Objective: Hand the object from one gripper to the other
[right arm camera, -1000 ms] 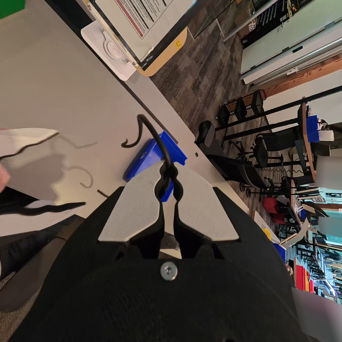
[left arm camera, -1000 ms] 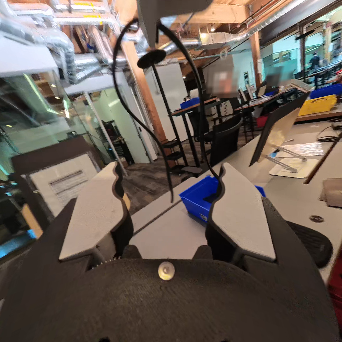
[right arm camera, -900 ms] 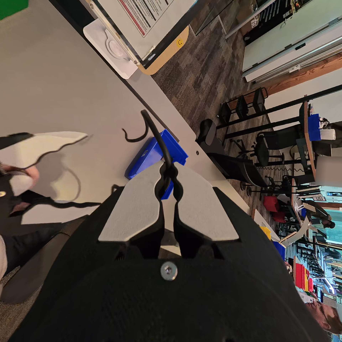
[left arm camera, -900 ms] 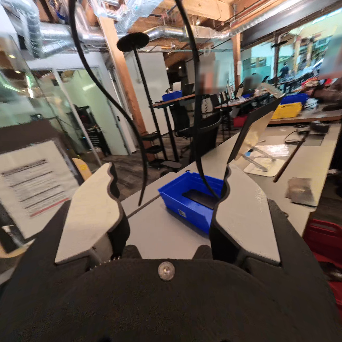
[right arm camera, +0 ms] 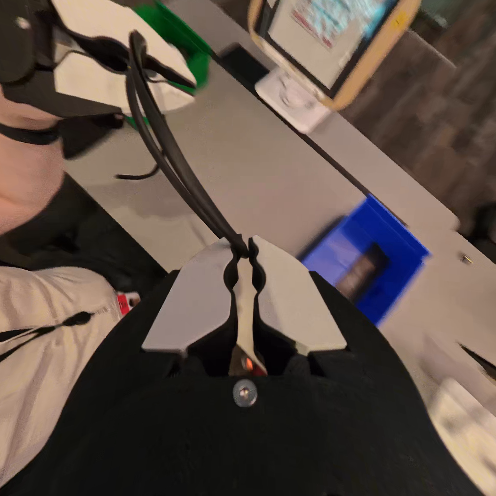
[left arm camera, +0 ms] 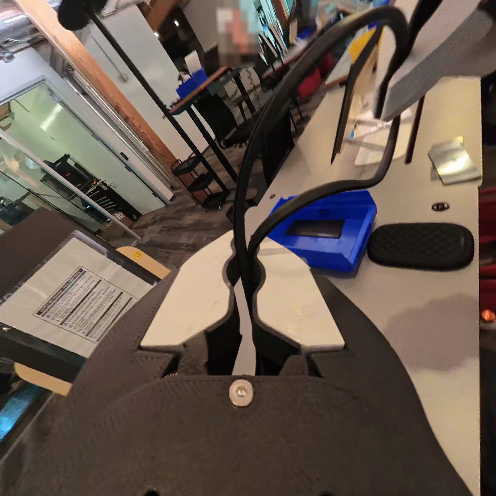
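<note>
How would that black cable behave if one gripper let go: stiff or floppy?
Probably floppy but springy: the cable arcs in smooth loops between the left gripper and right gripper instead of hanging limp. It looks light, being thin. It seems unlikely to slip, since both grippers pinch it in notched pads.

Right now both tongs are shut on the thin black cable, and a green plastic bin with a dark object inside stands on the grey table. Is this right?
Only the colour is wrong: the plastic bin holding the dark object is blue, as the left wrist view shows. Both the left tongs and the right tongs are shut on the thin black cable.
</note>
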Demonstrator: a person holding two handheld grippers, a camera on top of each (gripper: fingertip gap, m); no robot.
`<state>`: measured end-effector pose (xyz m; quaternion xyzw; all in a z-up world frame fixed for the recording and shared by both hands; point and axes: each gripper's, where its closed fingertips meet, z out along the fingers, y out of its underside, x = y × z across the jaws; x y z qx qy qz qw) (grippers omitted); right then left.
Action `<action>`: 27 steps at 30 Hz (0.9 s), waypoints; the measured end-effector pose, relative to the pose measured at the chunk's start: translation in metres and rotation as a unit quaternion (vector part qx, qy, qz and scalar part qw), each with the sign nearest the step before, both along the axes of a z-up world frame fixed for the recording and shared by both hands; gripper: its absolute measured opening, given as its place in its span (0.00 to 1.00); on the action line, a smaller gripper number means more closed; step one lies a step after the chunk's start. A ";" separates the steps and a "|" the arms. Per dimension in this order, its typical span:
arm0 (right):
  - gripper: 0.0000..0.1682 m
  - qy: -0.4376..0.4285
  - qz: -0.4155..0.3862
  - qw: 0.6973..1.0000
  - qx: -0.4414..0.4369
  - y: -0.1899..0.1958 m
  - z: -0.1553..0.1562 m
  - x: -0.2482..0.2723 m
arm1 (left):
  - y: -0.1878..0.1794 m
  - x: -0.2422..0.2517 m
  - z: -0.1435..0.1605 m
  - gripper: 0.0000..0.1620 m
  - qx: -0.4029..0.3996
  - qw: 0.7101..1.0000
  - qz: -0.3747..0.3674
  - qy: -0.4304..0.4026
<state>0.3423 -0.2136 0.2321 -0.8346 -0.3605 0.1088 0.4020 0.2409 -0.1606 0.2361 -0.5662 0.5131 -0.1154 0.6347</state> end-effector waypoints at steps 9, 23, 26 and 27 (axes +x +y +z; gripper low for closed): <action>0.34 0.270 0.040 0.908 0.318 0.002 -0.033 0.027 | 0.021 -0.035 0.012 0.02 0.083 0.971 0.056 0.216; 0.42 0.081 0.058 0.881 0.462 -0.052 -0.041 -0.075 | 0.022 -0.046 0.005 0.02 0.170 0.936 0.084 0.296; 0.41 0.098 0.063 0.879 0.463 -0.057 -0.025 -0.079 | 0.016 -0.037 -0.003 0.02 0.167 0.940 0.067 0.288; 0.41 0.097 0.055 0.879 0.463 -0.054 -0.022 -0.075 | 0.014 -0.034 -0.006 0.02 0.169 0.942 0.059 0.285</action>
